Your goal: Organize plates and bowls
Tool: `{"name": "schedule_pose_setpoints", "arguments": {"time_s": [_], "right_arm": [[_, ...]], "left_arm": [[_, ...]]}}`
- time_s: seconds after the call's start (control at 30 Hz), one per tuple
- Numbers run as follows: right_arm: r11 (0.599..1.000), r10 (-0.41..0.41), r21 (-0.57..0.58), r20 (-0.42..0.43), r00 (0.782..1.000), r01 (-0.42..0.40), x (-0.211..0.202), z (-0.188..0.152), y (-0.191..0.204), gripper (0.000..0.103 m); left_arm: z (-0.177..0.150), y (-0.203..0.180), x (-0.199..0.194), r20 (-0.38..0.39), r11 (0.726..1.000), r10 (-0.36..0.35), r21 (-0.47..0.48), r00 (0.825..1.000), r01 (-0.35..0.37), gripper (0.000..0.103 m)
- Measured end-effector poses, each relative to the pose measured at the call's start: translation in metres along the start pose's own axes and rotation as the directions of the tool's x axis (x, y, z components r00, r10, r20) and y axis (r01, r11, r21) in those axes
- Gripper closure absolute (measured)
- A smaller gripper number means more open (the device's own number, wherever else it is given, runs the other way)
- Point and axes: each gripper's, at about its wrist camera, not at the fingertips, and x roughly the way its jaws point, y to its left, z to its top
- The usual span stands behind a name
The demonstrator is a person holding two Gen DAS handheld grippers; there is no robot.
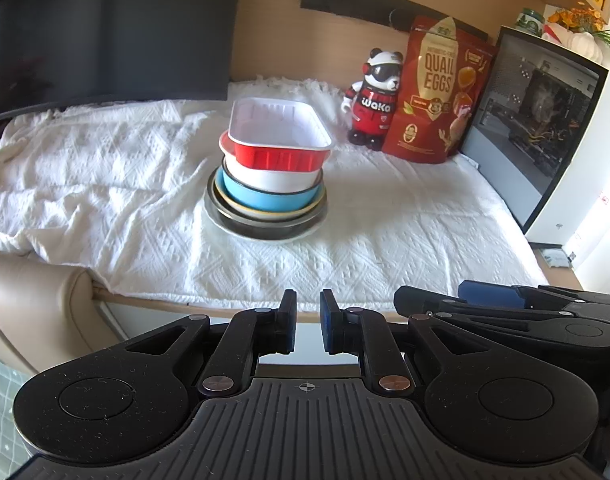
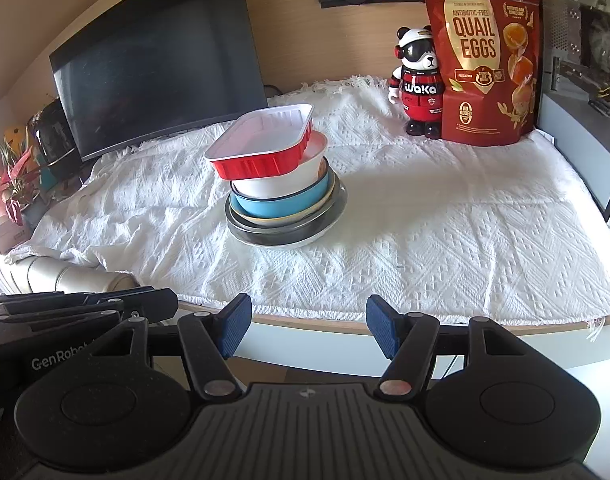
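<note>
A stack of dishes stands mid-table on the white cloth (image 1: 385, 216). On top sits a red rectangular tray (image 1: 279, 136) with a white inside, slightly askew. Under it are a white bowl (image 1: 281, 178), a blue bowl (image 1: 265, 198) and several plates, the lowest (image 1: 265, 230) pale. The right wrist view shows the same red tray (image 2: 261, 148), blue bowl (image 2: 277, 204) and bottom plates (image 2: 289, 234). My left gripper (image 1: 307, 308) hangs shut and empty off the table's front edge. Beside it, my right gripper (image 2: 309, 320) is open and empty, also short of the edge.
A dark monitor (image 1: 113, 32) stands at the back left. A panda figure (image 1: 373, 96), a red quail-egg bag (image 1: 437, 88) and a computer case (image 1: 537, 120) line the back right. A padded chair (image 1: 33, 292) sits below the table's left front corner.
</note>
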Motion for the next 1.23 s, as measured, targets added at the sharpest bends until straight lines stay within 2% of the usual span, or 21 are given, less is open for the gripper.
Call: {"name": "schedule_pose_setpoints", "arguments": {"time_s": [0.7, 1.23], "right_arm": [[1.000, -0.002, 0.004, -0.004, 1.000, 0.002, -0.002, -0.002, 0.001, 0.039], [1.000, -0.013, -0.019, -0.010, 1.000, 0.012, 0.014, 0.005, 0.005, 0.039]], "left_arm": [[-0.003, -0.002, -0.001, -0.003, 1.000, -0.002, 0.010, 1.000, 0.002, 0.088], [0.003, 0.012, 0.020, -0.025, 1.000, -0.008, -0.009, 1.000, 0.008, 0.087]]}}
